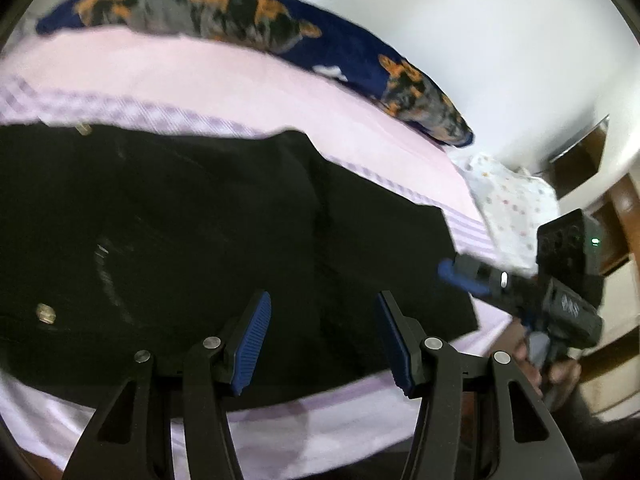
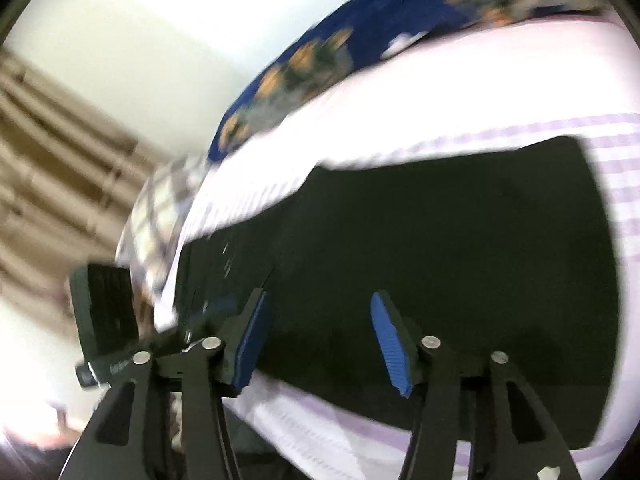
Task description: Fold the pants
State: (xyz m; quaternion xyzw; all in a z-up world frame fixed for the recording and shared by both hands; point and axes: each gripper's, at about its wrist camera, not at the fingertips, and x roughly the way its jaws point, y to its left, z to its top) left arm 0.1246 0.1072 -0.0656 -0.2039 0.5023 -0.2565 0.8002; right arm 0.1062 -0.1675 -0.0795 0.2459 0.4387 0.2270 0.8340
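Observation:
Black pants [image 1: 200, 220] lie spread flat on a pink bed sheet [image 1: 240, 80] with lilac checked stripes. Two metal buttons [image 1: 45, 313] show on the waist end at the left. My left gripper [image 1: 324, 300] hovers over the near edge of the pants, jaws apart, nothing between the blue pads. In the right wrist view the folded leg end of the pants [image 2: 440, 240] fills the middle, and my right gripper [image 2: 319, 296] stands open just above its near edge, holding nothing. One of the right gripper's fingers [image 1: 460, 278] shows at the pants' right edge, with a hand behind it.
A dark blue blanket with orange patches [image 1: 240, 12] runs along the far side of the bed by a white wall. A white dotted pillow [image 1: 512, 200] and wooden furniture [image 1: 624, 208] lie to the right. A checked cloth [image 2: 160, 208] and a curtain [image 2: 48, 152] are at the left.

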